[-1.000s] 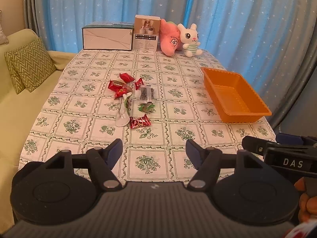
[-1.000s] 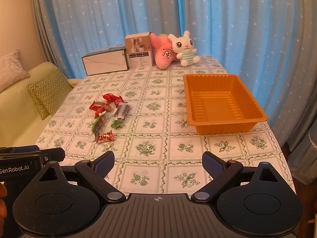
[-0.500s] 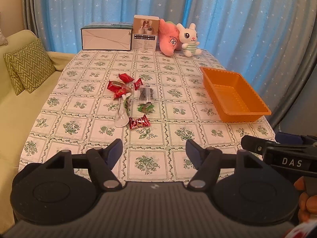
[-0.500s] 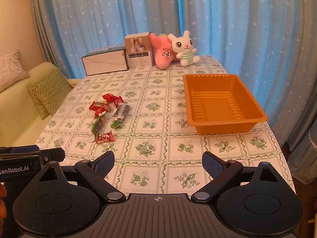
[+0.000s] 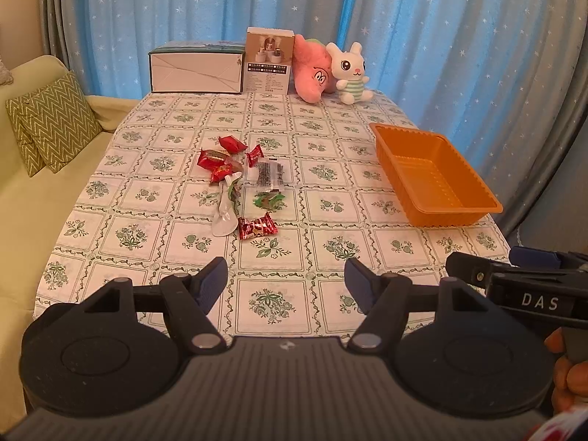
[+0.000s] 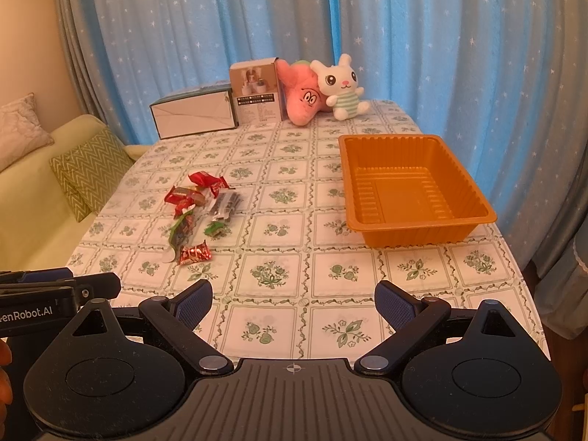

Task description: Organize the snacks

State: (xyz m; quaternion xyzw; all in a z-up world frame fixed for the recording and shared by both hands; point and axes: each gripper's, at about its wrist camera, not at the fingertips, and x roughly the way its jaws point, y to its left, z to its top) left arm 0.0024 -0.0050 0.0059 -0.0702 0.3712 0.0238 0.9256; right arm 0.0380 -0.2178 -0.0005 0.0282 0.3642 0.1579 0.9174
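Left gripper [image 5: 284, 279]: hovering over the near table edge at 6 o'clock, fingers spread wide, released, holding nothing.
Snack pile [image 5: 240, 187]: lying left of the table's middle, well apart from both claws, toward 11 o'clock from the left gripper.
Red candies [image 5: 220, 160]: clustering at the pile's far end, touching one another.
White wrapper [image 5: 225, 217]: stretching lengthwise from near to far, long axis running roughly 6 to 12 o'clock, its wide end pointing toward the camera.
Near red candy [image 5: 256, 226]: sitting just beside the white wrapper, long axis running across, 9 to 3 o'clock.
Clear packet [image 5: 270, 173]: lying flat with dark contents, long axis pointing away, toward 12 o'clock.
Green candy [image 5: 269, 199]: resting between the clear packet and the near red candy.
Orange tray [image 6: 474, 217]: sitting empty on the table's right side, at 1 o'clock from the right gripper, long axis running near to far.
Right gripper [image 6: 293, 303]: hovering over the near edge, fingers spread, released, gripping nothing.
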